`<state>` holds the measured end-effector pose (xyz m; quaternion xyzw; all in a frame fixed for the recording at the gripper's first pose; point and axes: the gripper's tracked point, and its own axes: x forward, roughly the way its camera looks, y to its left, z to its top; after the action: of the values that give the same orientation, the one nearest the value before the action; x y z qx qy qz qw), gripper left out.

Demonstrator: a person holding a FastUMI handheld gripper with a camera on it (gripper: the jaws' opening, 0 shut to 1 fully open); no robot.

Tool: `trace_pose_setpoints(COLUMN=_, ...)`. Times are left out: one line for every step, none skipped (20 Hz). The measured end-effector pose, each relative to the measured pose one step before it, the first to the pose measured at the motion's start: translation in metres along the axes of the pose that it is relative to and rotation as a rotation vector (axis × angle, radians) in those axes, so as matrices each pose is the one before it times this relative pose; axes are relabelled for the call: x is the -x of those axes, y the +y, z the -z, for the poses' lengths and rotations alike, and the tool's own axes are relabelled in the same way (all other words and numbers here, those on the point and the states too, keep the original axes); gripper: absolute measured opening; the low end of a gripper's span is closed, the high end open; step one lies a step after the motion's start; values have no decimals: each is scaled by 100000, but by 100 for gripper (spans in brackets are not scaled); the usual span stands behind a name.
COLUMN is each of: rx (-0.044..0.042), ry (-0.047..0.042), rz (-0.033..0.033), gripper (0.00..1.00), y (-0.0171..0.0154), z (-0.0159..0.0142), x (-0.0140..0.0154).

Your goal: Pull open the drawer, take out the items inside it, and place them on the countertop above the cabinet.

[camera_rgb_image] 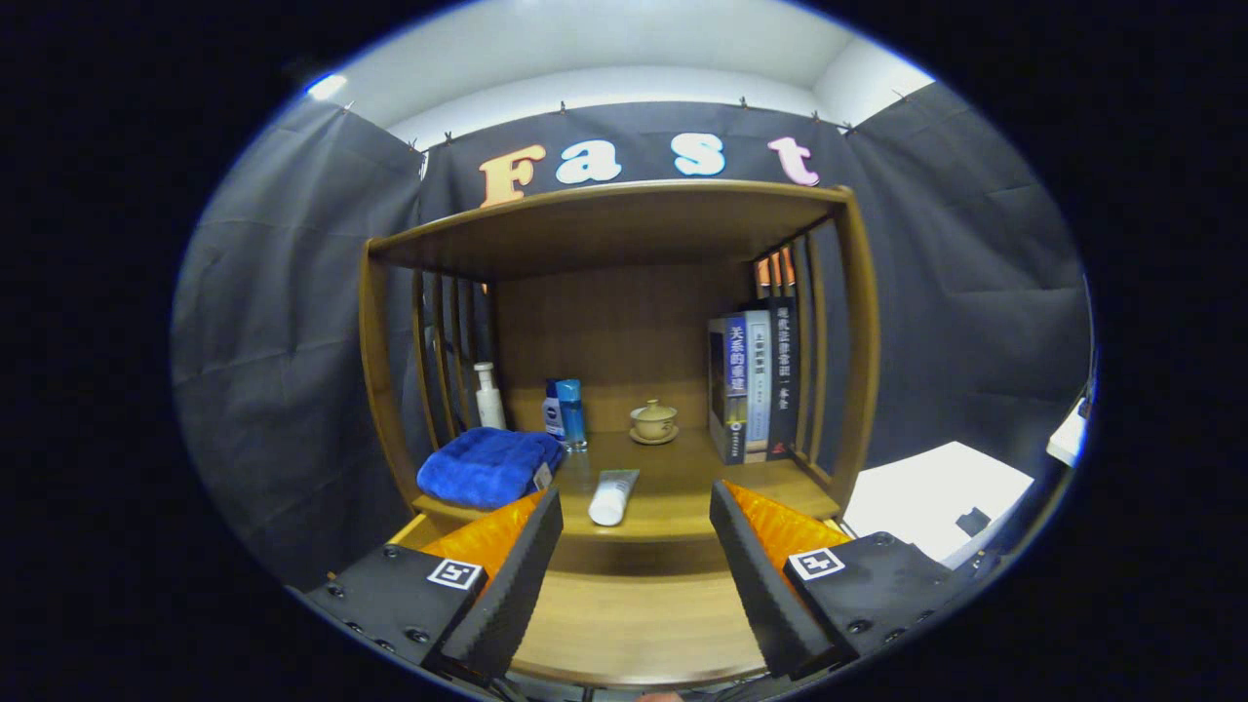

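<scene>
Gripper: fingers spread wide apart, holding nothing, reaching forward over the wooden surface
Fingers: the left one and the right one stand well apart with bare wood between them; each carries a small square marker near its base
Drawer: the light wooden surface directly under and between the fingers looks like the pulled-out drawer, its rounded front edge nearest the camera; I cannot tell what lies inside it
Countertop: the wooden shelf surface of the cabinet, just beyond the fingertips
Tube: white, lying on the countertop just ahead of the gap between the fingers, cap end toward the camera
Towel: blue, folded, on the countertop just beyond the left finger
Pump bottle: white, upright behind the towel by the slatted left side
Blue bottle: upright behind the tube, next to the towel's right end, a smaller container just beside it
Lidded cup: beige, on a saucer near the back panel, between the blue bottle and the books
Books: upright in a row against the slatted right side
Cabinet: open wooden frame with a top board above the countertop
</scene>
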<state>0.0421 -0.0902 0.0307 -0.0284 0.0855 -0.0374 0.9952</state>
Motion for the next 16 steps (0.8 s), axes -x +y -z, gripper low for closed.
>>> trace_pose_setpoints(rx=-278, ry=-882, rz=1953, gripper=98, y=-405, z=893, x=1026)
trace_pose_setpoints(rx=-1080, ry=-569, rz=1841, gripper=98, y=-234, z=1066, x=972)
trace_pose_setpoints(rx=-1396, ry=111, rz=1168, gripper=98, y=-16, z=1137, x=1011)
trace_pose_setpoints(rx=-143, ry=-579, rz=905, gripper=98, y=-24, z=964, x=740)
trace_pose_setpoints(rx=1734, ry=-657, rz=261, gripper=98, y=62, z=1034, x=779)
trace_pose_setpoints(rx=2312, ry=-697, rz=397, gripper=98, y=260, z=915, x=598)
trace_pose_setpoints(rx=2799, ry=-1023, rz=378, gripper=98, y=369, z=691, x=519)
trace_pose_setpoints(rx=1937, ry=-1625, rz=-218, gripper=98, y=652, z=507, x=587)
trace_pose_setpoints(rx=599, ry=-1302, rz=-51, gripper=98, y=746, z=490, x=622)
trace_pose_setpoints(rx=-440, ry=-836, rz=1084, gripper=98, y=294, z=604, x=512)
trace_pose_setpoints(rx=-1610, ry=-764, rz=1266, gripper=98, y=265, z=750, x=578)
trace_pose_setpoints(rx=-1702, ry=50, rz=105, gripper=98, y=455, z=920, x=561)
trace_pose_setpoints(rx=-701, ry=1015, rz=-424, gripper=98, y=428, z=1217, x=387)
trace_pose_setpoints(rx=547, ry=2653, rz=-991, gripper=98, y=375, z=1464, x=397)
trace_pose_setpoints(rx=1997, ry=2468, rz=-1350, gripper=98, y=396, z=1308, x=44)
trace_pose_setpoints(rx=2211, ry=1734, rz=-821, gripper=98, y=257, z=863, x=-237)
